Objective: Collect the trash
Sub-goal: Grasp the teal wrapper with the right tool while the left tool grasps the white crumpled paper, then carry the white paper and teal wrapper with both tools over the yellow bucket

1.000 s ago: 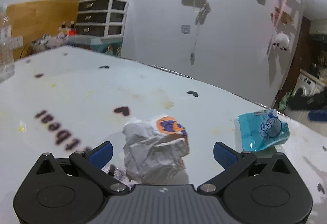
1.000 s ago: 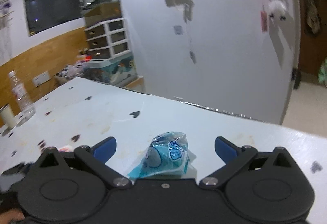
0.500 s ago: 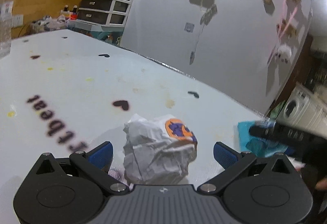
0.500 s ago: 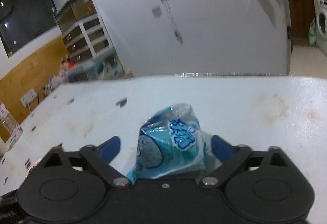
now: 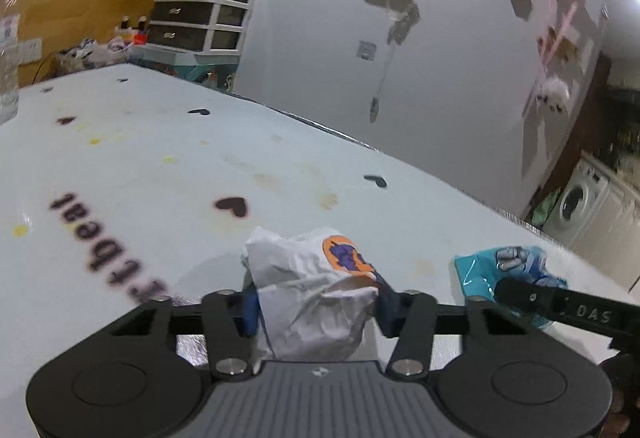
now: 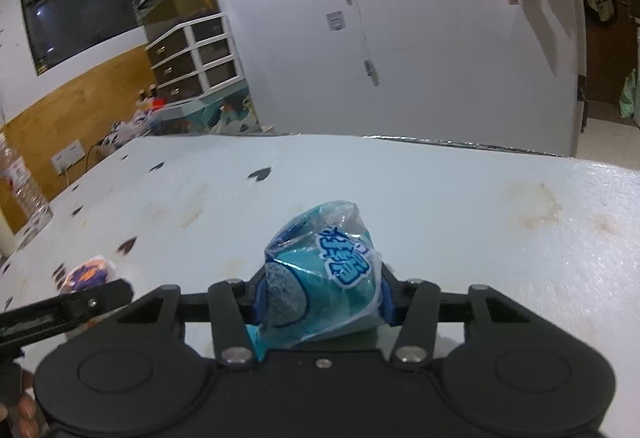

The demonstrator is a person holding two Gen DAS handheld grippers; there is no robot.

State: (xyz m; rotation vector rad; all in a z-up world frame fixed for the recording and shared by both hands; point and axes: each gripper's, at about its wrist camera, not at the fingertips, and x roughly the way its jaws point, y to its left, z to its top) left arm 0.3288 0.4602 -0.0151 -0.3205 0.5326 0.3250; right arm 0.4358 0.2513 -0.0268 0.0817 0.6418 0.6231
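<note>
Left tongs (image 5: 316,308) closing on crumpled paper wrapper (image 5: 310,298); right tongs (image 6: 322,300) closing on blue packet (image 6: 324,274), long axis pointing away

**Open desk ahead, both tongs filled**

The desk (image 5: 168,166) lies bare and wide ahead of both tongs, marked only by flat printed hearts and stains that block nothing. A clear plastic bottle (image 5: 8,50) stands at its far left edge, well apart from the work. The left tongs (image 5: 316,308) are closing with the crumpled white wrapper (image 5: 312,302) filling their gap; the right tongs (image 6: 322,300) are closing with the blue plastic packet (image 6: 324,278) filling theirs. The two tongs sit near each other, side by side, leaving only a narrow lane between. Beyond the far desk edge stands a grey wall.
</note>
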